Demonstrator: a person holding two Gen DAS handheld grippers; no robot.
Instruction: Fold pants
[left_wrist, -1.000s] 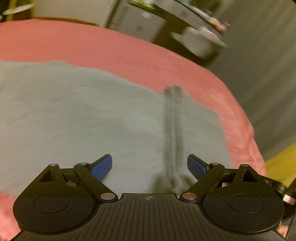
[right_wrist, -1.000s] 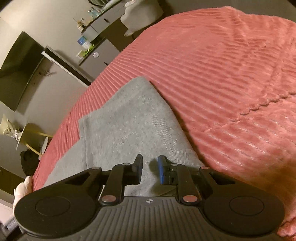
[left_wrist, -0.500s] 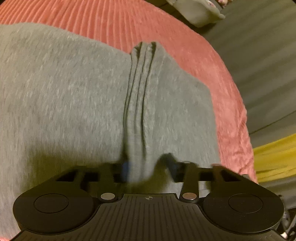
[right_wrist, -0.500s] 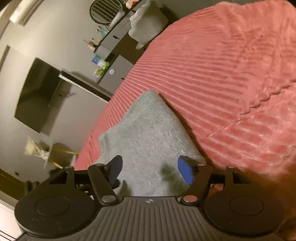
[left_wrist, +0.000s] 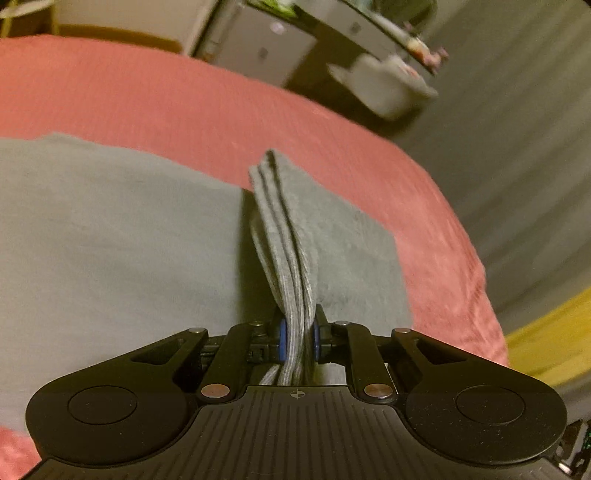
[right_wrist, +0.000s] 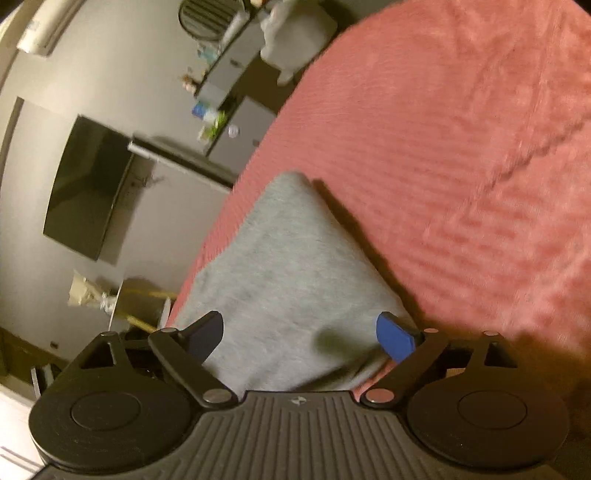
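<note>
Grey pants (left_wrist: 110, 229) lie folded on a pink ribbed bedspread (left_wrist: 166, 99). My left gripper (left_wrist: 298, 338) is shut on a bunched ribbed edge of the pants (left_wrist: 284, 236), which rises as a layered ridge from the jaws. In the right wrist view the pants (right_wrist: 291, 266) lie as a grey wedge on the bedspread (right_wrist: 461, 147). My right gripper (right_wrist: 301, 336) is open just above the near part of the pants, holding nothing.
A grey cabinet (left_wrist: 258, 48) and a white bag (left_wrist: 384, 88) stand beyond the bed's far edge. A wall-mounted TV (right_wrist: 88, 184) and shelves (right_wrist: 225, 92) are at the left. A yellow surface (left_wrist: 554, 343) lies off the bed's right edge.
My left gripper closed on the ribbed edge of the pants and lifted it. My right gripper opened and let go of the pants, then drew back a little.
</note>
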